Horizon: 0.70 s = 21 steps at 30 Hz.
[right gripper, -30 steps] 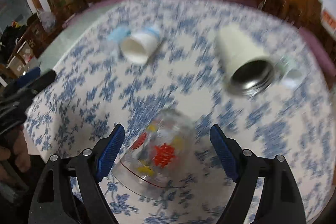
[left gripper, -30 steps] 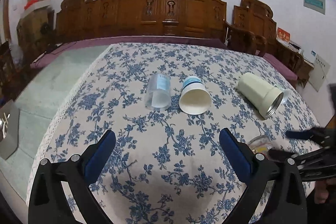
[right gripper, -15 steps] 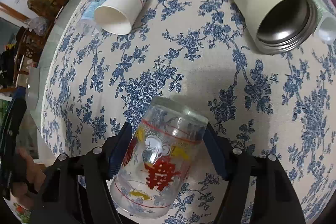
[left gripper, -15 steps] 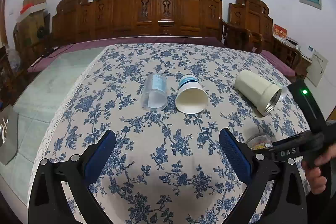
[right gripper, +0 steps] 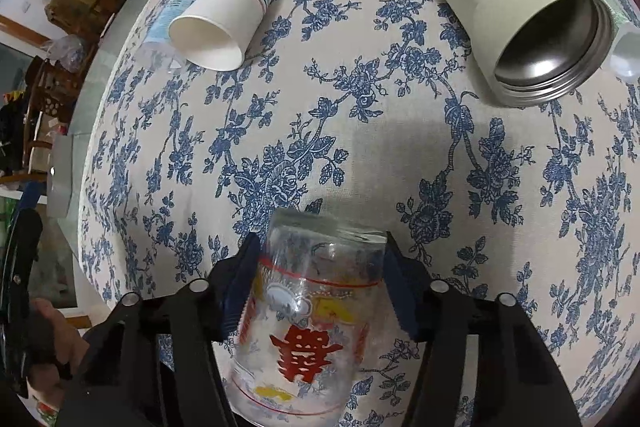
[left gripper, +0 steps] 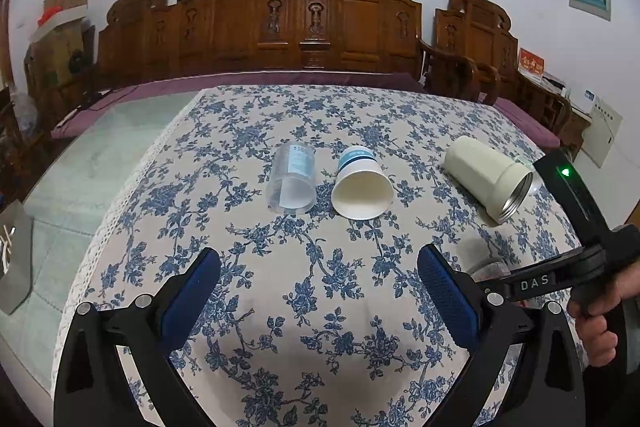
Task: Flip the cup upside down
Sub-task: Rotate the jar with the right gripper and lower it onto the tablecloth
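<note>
my right gripper (right gripper: 320, 283) holds the glass cup (right gripper: 308, 327) at the frame bottom | my left gripper (left gripper: 320, 295) is wide open, holding nothing

The tablecloth (right gripper: 360, 107) is cream with blue flower sprays. Low in the right wrist frame, the clear glass (right gripper: 308, 327) bears a red character, red rings and yellow patches. At upper left lies a white paper cup (right gripper: 224, 23) with blue bands; at upper right, a cream flask (right gripper: 520, 7), steel-grey inside. Gripper pads (left gripper: 448, 297) are blue.
</note>
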Each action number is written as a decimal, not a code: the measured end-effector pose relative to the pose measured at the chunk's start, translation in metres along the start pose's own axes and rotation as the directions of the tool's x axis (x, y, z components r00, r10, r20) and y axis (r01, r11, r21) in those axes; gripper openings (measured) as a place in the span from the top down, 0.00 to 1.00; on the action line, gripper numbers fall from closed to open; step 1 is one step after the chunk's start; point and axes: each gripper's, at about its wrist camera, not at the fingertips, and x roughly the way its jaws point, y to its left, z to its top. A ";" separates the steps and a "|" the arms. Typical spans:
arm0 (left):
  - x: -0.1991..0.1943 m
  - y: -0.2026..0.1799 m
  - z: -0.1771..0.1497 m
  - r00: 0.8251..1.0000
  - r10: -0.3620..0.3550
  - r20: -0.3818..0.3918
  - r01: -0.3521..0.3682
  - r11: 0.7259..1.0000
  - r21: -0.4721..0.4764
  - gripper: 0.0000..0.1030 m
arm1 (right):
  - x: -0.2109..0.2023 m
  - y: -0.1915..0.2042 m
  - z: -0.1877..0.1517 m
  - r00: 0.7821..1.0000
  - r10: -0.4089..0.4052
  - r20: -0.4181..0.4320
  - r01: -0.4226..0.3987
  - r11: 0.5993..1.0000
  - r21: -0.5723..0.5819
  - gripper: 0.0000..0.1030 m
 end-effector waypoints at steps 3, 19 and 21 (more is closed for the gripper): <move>0.000 0.000 0.000 1.000 0.004 -0.002 -0.004 1.000 0.003 0.08 | -0.012 0.002 -0.005 0.999 0.014 0.033 -0.014 1.000 -0.016 0.44; 0.002 -0.003 -0.001 1.000 0.005 -0.004 -0.005 1.000 0.013 0.08 | -0.085 0.026 -0.048 0.930 -0.095 0.356 0.207 0.934 -0.291 0.45; 0.001 -0.003 -0.001 1.000 0.005 -0.004 -0.004 1.000 0.013 0.08 | -0.083 0.031 -0.049 0.918 -0.119 0.377 0.248 0.916 -0.315 0.45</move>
